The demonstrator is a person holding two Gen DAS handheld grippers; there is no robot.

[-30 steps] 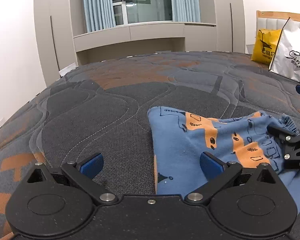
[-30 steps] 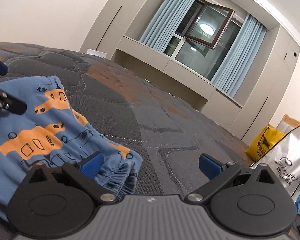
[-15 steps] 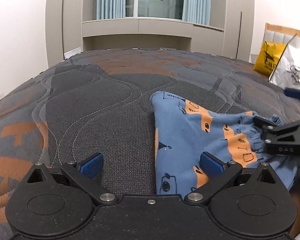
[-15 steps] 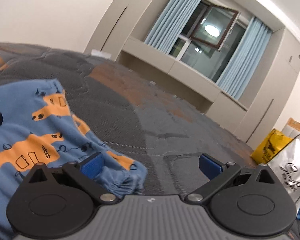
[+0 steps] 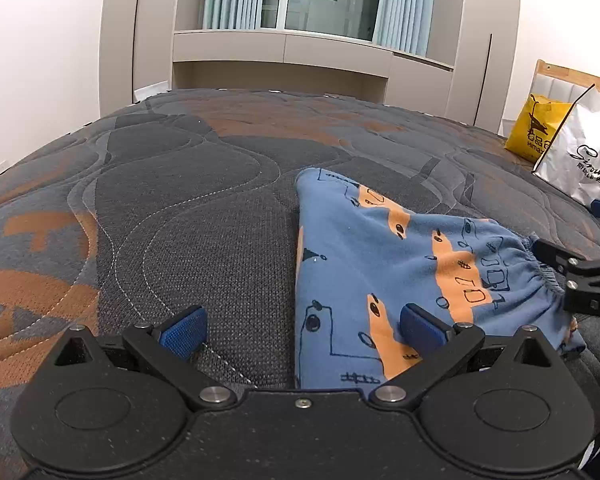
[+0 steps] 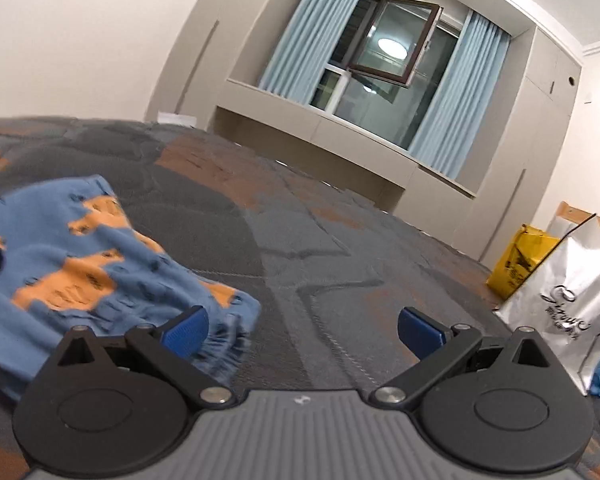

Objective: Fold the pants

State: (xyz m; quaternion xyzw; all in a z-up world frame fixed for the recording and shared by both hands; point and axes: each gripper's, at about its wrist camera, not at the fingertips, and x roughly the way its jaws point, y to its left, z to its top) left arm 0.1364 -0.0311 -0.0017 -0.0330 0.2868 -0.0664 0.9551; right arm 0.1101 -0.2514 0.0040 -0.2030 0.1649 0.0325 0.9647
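Blue cotton pants [image 5: 384, 276] with orange patches lay folded on the quilted grey-and-orange mattress [image 5: 204, 216], and since a second before, my view of them had come lower and closer, so the room's window stood higher in the left view. My left gripper [image 5: 302, 330] stayed spread wide, its left pad [image 5: 184, 332] over bare mattress and its right pad [image 5: 422, 330] over the cloth near the pants' left folded edge. My right gripper [image 6: 302, 330] was also wide apart, its left pad [image 6: 184, 330] over the gathered waistband [image 6: 224, 340] and nothing between the pads; earlier its black finger had lain on the patterned cloth, and it now sat at the elastic edge, seen at the right of the left view. The right view was blurred with motion. Left of the pants' straight edge the mattress ran open to its rim. Well off to the right stood a yellow bag [image 5: 534, 128] and a silver bag [image 5: 580, 152].
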